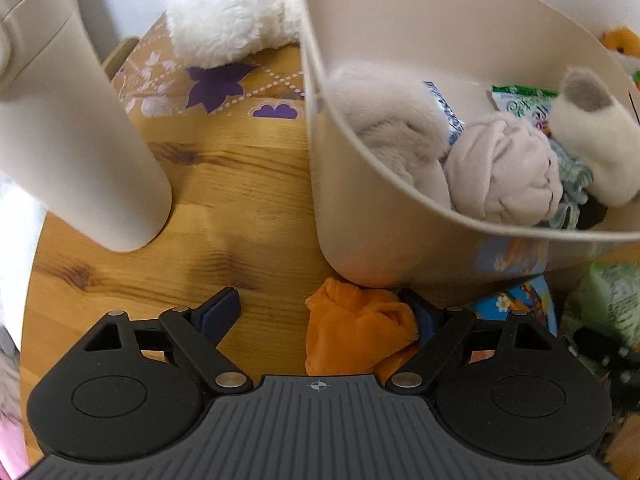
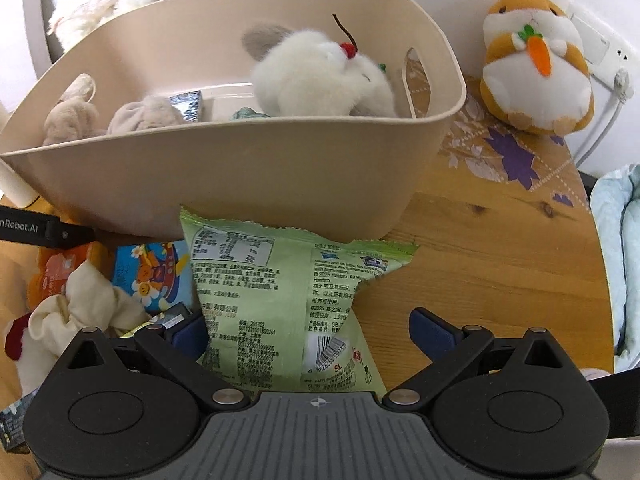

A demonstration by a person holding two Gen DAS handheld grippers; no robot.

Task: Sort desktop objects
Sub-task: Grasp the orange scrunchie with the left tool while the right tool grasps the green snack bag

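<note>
- Your left tongs [image 1: 326,316] stood wide over the wooden table [image 1: 224,200], pointing steeply down. An orange cloth [image 1: 356,328] lay between the jaws, against the right pad, well clear of the left one, so nothing was gripped.
- Your right tongs [image 2: 316,330] stood wide too. A green snack bag [image 2: 276,300] lay flat on the table between the jaws; the left pad sat at its edge, the right pad apart from it over bare wood.
- Just past both tongs stood the beige bin [image 1: 360,216], the orange cloth at its foot, the bag's top edge against its wall.
- In the bin lay beige soft toys [image 1: 500,176], a white plush [image 2: 320,76] with a red spot, and some packets.
- Left of the green bag lay a blue cartoon packet [image 2: 156,276] and a cream cloth [image 2: 80,308].
- Left of the bin stood a cream cylinder [image 1: 80,140].
- Behind the bin sat a white fluffy toy [image 1: 232,12].
- Right of the bin, by the wall, sat a hamster plush [image 2: 536,64] holding a carrot.
</note>
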